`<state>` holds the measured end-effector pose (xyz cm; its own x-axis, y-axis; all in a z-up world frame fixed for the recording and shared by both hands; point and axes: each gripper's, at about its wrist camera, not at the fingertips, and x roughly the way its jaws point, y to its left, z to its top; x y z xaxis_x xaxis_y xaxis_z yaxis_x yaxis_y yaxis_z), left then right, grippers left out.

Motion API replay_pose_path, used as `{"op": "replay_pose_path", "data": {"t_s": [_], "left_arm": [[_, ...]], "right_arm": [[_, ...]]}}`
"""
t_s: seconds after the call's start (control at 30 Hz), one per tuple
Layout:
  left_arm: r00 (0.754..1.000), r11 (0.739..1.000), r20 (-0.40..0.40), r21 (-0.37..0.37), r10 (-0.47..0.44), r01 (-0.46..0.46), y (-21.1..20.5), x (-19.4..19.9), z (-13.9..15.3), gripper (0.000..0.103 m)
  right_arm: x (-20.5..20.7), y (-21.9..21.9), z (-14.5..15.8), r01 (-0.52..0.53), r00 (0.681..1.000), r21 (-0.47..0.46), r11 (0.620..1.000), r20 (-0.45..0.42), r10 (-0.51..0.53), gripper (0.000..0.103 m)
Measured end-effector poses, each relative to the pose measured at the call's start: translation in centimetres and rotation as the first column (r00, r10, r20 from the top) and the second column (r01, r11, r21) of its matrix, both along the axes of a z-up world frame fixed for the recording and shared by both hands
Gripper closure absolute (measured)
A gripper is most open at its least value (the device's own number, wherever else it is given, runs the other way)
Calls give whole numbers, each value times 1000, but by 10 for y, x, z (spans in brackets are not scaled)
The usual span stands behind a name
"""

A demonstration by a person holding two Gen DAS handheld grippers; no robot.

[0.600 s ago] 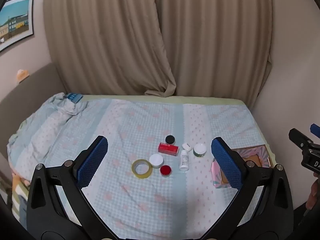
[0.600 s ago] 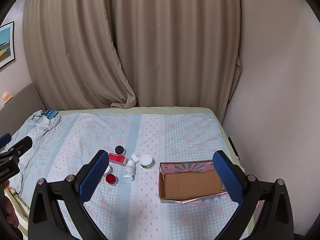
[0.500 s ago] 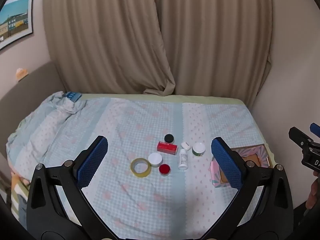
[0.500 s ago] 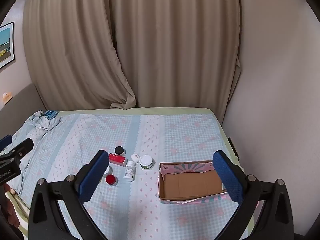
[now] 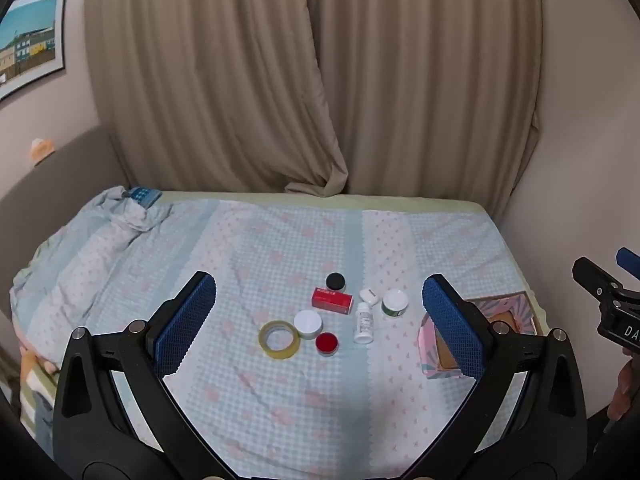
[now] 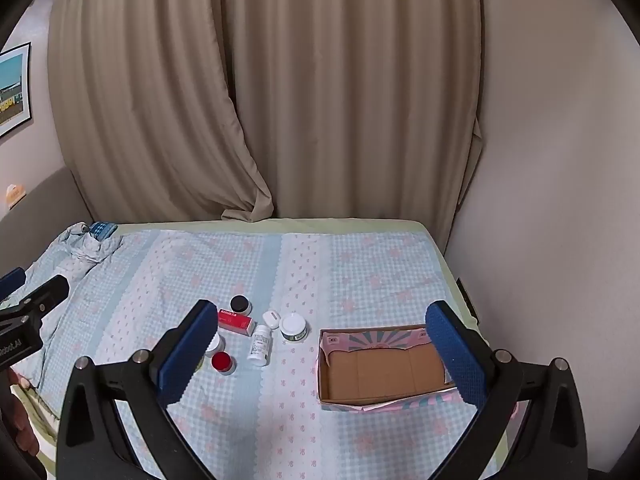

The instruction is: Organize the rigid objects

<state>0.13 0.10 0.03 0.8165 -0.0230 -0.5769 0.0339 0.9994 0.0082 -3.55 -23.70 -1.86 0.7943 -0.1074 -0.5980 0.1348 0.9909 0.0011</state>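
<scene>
Small items lie grouped on the bed: a yellow tape roll (image 5: 279,339), a white-lidded jar (image 5: 307,324), a red-lidded jar (image 5: 327,344), a red box (image 5: 332,300), a black-lidded jar (image 5: 335,281), a white bottle (image 5: 363,323) on its side, a small white case (image 5: 369,296) and a green jar with a white lid (image 5: 394,302). An empty cardboard box (image 6: 384,364) sits to their right. My left gripper (image 5: 320,320) is open and empty, high above the items. My right gripper (image 6: 320,344) is open and empty, also held high.
The bed (image 5: 280,240) has a blue-and-pink checked sheet. A bunched blanket (image 5: 100,232) lies at its far left. Beige curtains (image 5: 320,80) hang behind. A wall (image 6: 540,200) borders the bed's right side.
Both views have shifted only slightly; the items sit a touch lower-left in the left wrist view. Nothing on the bed has moved.
</scene>
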Motion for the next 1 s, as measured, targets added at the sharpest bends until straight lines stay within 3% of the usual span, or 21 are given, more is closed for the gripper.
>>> {"op": "replay_pose_path", "data": {"t_s": [1.0], "left_arm": [[1000,1000,20,-3,-7,7,1,-3,6,1]], "right_arm": [[0,0,-3,-31,999,12,999,23,30,0]]}}
